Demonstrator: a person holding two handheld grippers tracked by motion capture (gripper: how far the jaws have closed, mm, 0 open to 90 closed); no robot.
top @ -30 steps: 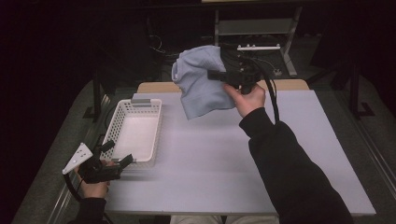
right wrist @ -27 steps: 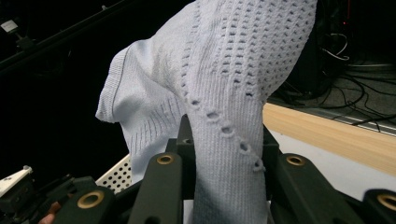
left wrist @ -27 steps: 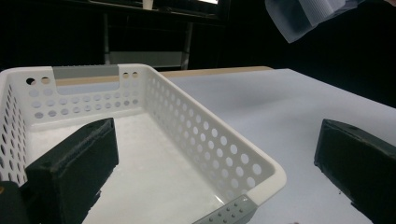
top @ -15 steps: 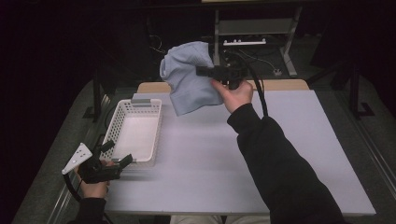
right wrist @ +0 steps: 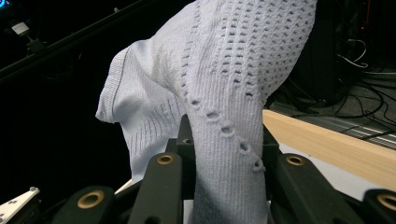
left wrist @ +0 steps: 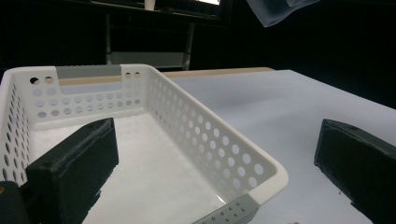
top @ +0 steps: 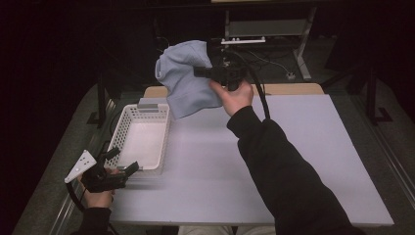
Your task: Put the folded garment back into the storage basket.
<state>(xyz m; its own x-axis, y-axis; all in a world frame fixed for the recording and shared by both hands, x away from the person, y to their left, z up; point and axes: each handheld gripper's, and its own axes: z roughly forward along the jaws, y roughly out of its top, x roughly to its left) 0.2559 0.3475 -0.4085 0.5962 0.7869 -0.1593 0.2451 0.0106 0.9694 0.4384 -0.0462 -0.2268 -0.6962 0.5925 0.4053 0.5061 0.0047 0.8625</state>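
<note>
Over the table's [top: 303, 147] far edge, right tool [top: 203, 72] is clamped on the light blue knit cloth [top: 188, 78], which hangs beyond its tip. Left tool [top: 125, 161] sits released by the white basket [top: 164, 142], near-left corner.

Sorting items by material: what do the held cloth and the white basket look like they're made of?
Cloth: pale blue knit fabric, soft matte; ribbing and eyelet holes show. Basket: likely moulded plastic, smooth white, with punched round holes and grey handle strips.

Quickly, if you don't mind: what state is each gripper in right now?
Left gripper: open, holding nothing, jaws either side of the white basket's near corner.
Right gripper: closed on the light blue knitted garment, held above the table.
</note>
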